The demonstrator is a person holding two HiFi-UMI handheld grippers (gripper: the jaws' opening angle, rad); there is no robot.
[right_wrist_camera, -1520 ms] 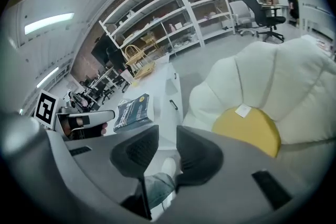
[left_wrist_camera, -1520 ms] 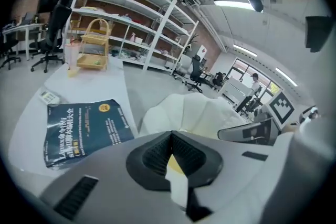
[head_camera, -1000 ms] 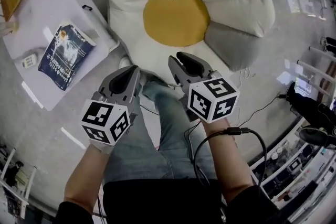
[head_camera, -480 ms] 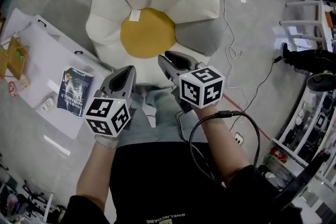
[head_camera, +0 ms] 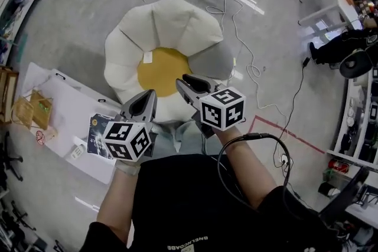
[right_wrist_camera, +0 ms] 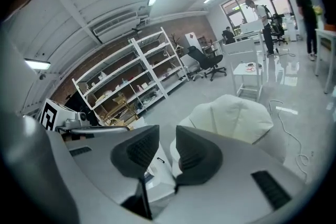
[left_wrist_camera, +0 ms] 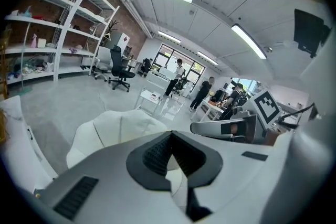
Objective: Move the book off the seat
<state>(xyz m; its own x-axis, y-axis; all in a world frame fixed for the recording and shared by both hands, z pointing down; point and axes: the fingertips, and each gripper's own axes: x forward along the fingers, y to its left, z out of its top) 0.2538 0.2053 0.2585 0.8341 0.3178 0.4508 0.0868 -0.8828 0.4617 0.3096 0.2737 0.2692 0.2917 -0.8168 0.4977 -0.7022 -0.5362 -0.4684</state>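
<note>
Open workshop floor (head_camera: 77, 20) of grey concrete, with shelving along the edges. The flower-shaped seat (head_camera: 171, 32) stands mid-floor and its yellow centre is bare. The book (head_camera: 96, 135) lies flat on a low white table (head_camera: 59, 118) just left of the seat, partly hidden behind the marker cube of the left gripper (head_camera: 150, 94). That gripper's jaws are pressed together with nothing between them. The right gripper (head_camera: 183, 78) has its jaws a little apart, also with nothing between them. Both are held before the person's torso, on the near side of the seat and clear of it.

Judgement: the book is off the seat and the task appears complete. The next move calls only for confirming that the book rests securely on the table.
</note>
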